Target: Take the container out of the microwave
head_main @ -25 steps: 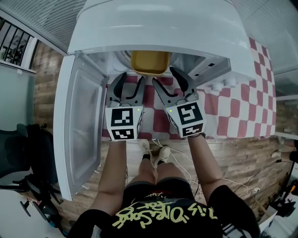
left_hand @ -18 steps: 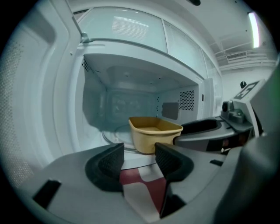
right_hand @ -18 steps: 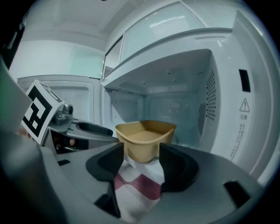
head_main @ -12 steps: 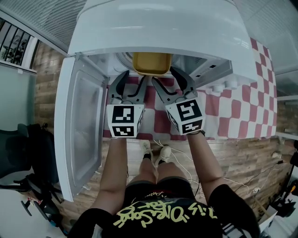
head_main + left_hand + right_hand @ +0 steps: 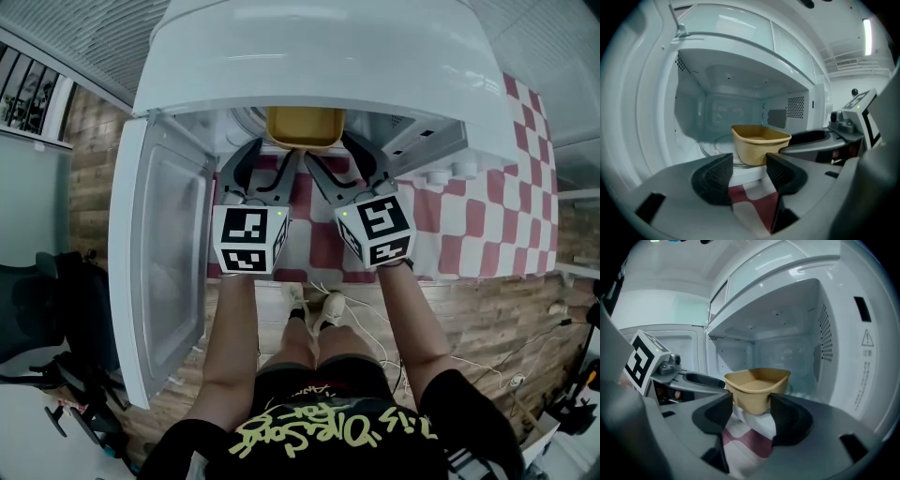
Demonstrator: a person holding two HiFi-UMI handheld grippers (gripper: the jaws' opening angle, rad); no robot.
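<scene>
A tan open-top container [image 5: 304, 127] sits on the glass turntable [image 5: 710, 143] inside the white microwave [image 5: 319, 56], just behind the opening. My left gripper [image 5: 266, 161] is in front of the container's left side, open and holding nothing. My right gripper [image 5: 338, 157] is open and holding nothing in front of the container's right side. In the left gripper view the container [image 5: 759, 143] stands just beyond the left gripper [image 5: 749, 171]. The right gripper view shows the container [image 5: 757, 385] close behind the right gripper [image 5: 751, 416]. Neither gripper touches it.
The microwave door [image 5: 159, 253] stands swung open on the left, beside my left arm. A red-and-white checkered cloth [image 5: 469, 216] covers the counter under and to the right of the microwave. The cavity walls close in on both sides of the container.
Both grippers have moved a little forward toward the microwave opening, so their tips are closer to the container. The container has not moved.
</scene>
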